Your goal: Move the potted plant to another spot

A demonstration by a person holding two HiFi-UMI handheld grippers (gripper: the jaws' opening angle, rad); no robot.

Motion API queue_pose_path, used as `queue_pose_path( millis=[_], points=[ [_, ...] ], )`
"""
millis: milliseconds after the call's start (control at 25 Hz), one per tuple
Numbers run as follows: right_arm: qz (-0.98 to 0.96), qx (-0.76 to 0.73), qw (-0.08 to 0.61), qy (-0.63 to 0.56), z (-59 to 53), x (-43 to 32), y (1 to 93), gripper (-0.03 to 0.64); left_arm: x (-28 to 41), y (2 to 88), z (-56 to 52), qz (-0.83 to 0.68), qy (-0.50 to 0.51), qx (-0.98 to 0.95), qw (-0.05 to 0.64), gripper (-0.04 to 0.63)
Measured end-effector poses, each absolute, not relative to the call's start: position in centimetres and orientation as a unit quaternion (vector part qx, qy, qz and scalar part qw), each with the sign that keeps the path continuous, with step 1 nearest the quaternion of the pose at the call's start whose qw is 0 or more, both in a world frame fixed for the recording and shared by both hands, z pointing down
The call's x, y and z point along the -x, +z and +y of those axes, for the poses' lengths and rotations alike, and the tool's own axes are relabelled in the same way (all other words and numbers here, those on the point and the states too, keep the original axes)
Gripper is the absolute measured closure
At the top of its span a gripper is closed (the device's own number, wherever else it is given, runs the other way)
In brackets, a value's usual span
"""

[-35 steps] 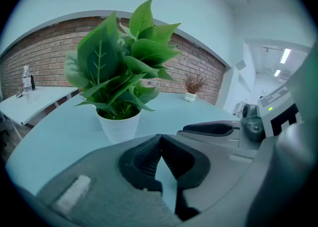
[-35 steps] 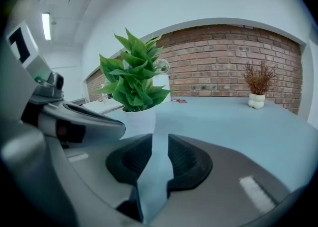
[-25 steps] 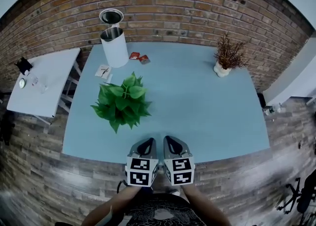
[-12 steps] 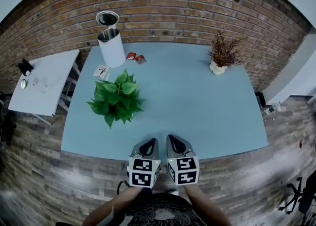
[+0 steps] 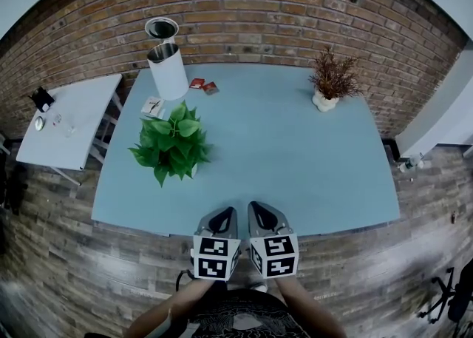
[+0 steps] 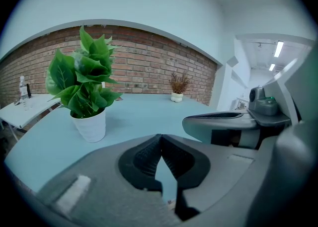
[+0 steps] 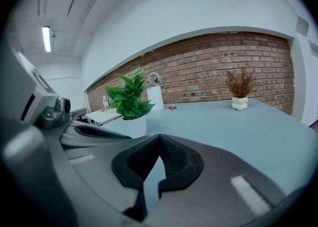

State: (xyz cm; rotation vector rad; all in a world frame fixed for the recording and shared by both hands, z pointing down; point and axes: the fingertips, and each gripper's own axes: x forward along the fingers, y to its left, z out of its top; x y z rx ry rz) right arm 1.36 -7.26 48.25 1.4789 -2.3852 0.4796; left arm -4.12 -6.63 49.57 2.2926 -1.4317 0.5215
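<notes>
The green potted plant (image 5: 172, 149) in a white pot stands on the left part of the light blue table (image 5: 295, 151). In the left gripper view the potted plant (image 6: 85, 92) is ahead to the left, and in the right gripper view the potted plant (image 7: 128, 104) is ahead too. My left gripper (image 5: 219, 217) and right gripper (image 5: 258, 214) hang side by side at the table's near edge, well short of the plant. Both are shut with nothing between the jaws, as the left gripper (image 6: 160, 139) and right gripper (image 7: 159, 139) show in their own views.
A dried brown plant (image 5: 332, 81) in a small white vase stands at the back right. A white cylindrical bin (image 5: 168, 70), red packets (image 5: 204, 86) and a small card (image 5: 153, 106) lie at the back left. A white side table (image 5: 70, 118) stands left of the blue table.
The view has shifted, so the plant and table sit a little further left and up in frame. Both grippers have stayed side by side and shut at the near edge.
</notes>
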Motion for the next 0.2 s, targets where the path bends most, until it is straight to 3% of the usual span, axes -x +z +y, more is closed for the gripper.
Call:
queue_pose_path(
  millis=[200],
  points=[
    [-0.829,-0.514,0.143,0.169,-6.71,-2.15,48.31,0.611,3.35,49.57,-6.2,-0.511,0.188,-0.817,0.19,0.597]
  ],
)
